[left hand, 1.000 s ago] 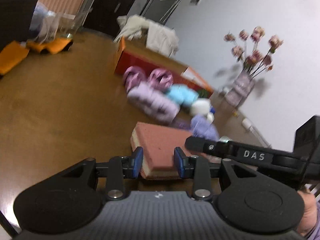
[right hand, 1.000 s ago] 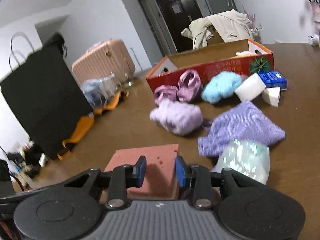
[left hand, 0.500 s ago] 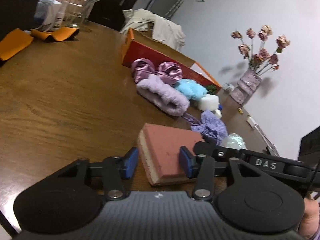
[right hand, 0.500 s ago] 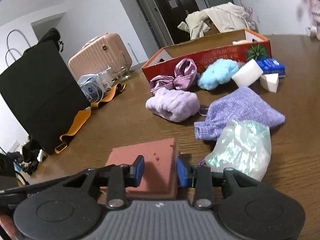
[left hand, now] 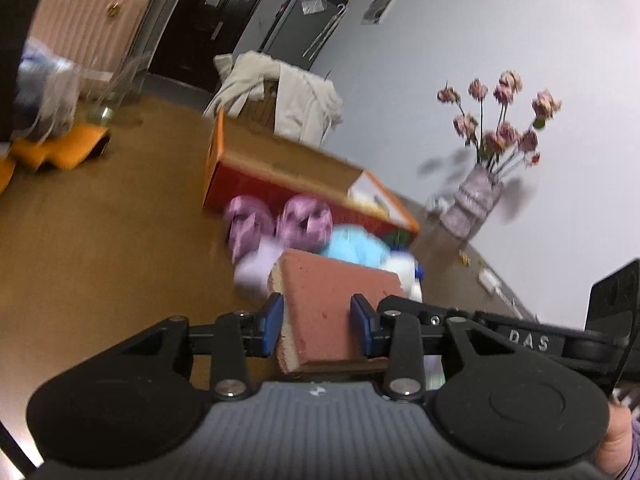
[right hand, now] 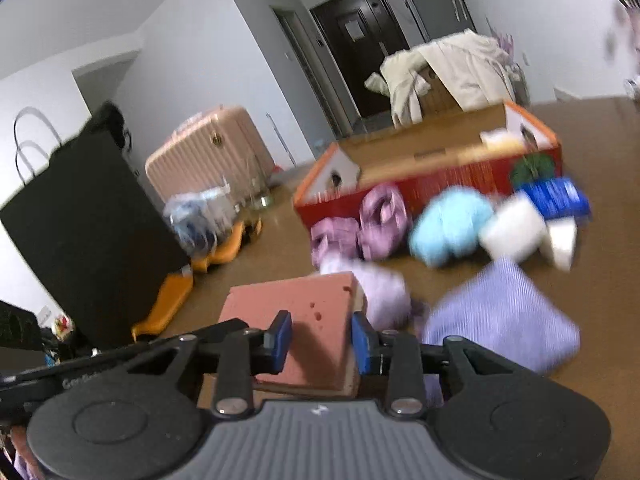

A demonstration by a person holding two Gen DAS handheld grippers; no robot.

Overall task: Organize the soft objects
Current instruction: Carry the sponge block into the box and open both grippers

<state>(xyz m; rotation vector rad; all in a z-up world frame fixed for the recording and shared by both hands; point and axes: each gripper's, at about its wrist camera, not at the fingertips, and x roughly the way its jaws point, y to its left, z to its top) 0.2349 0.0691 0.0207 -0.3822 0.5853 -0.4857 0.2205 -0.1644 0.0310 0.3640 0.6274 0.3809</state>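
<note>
Sponge [left hand: 334, 304] clamped by both my grippers, left gripper [left hand: 317, 322] and right gripper [right hand: 321, 342], one per side, above the tabletop [left hand: 100, 240]; far red box [right hand: 436, 184] is probably its destination.

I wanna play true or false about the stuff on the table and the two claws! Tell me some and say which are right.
1. Both claws grip the same pink sponge. True: the left claw and the right claw each pinch it.
2. The sponge is green. False: it is pink on top with a pale layer underneath.
3. The red box is open on top. True.
4. The fluffy blue ball sits inside the box. False: it lies on the table in front of the box.
5. The vase holds flowers. True.
</note>
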